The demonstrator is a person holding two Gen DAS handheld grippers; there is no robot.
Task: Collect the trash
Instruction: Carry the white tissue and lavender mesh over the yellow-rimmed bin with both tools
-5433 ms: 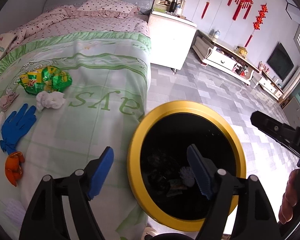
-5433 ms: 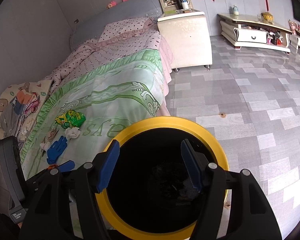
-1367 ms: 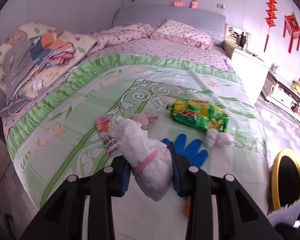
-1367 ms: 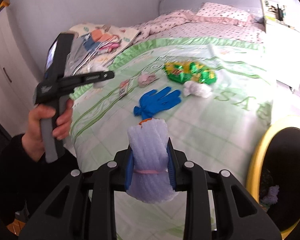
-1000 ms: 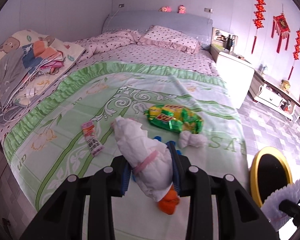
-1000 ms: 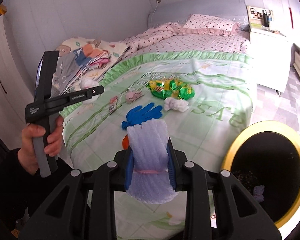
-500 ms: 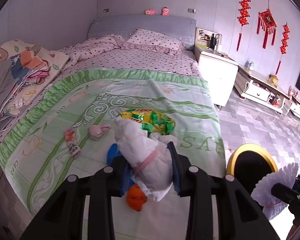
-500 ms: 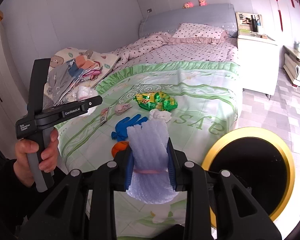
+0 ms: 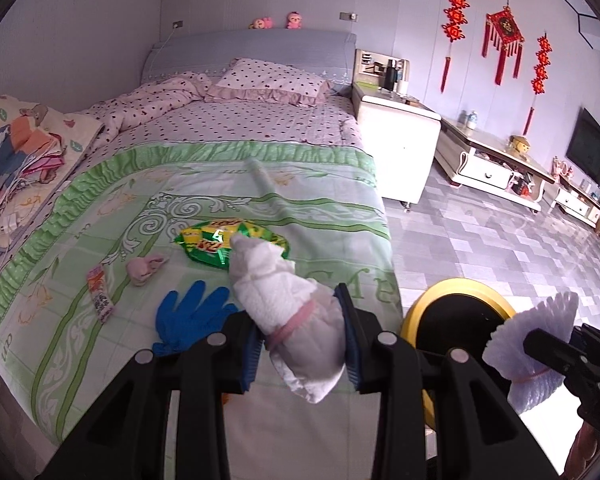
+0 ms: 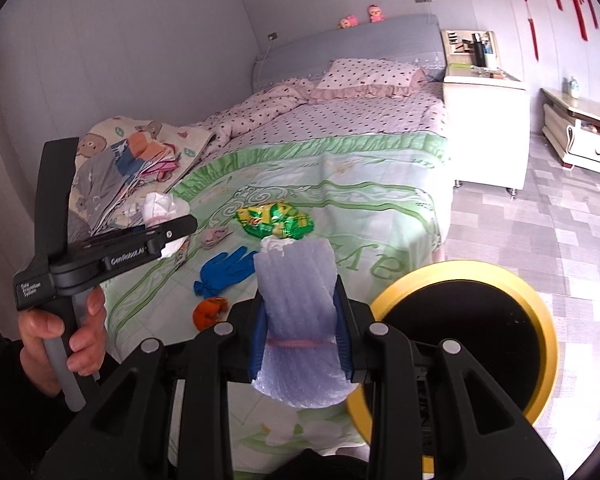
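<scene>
My left gripper is shut on a white paper bundle tied with a pink band, held above the foot of the bed. My right gripper is shut on a roll of bubble wrap with a pink band, just left of the black bin with a yellow rim. The bin also shows in the left wrist view. On the green bedspread lie a green snack bag, a blue glove, a pink crumpled wad, a small wrapper and an orange peel.
The bed has pink dotted bedding and folded clothes at its left. A white nightstand stands right of the bed. A low TV cabinet runs along the far wall over grey tiled floor.
Both grippers, each still holding its bundle, have swung right from the bed toward the bin. The bin now looms larger in the right wrist view.
</scene>
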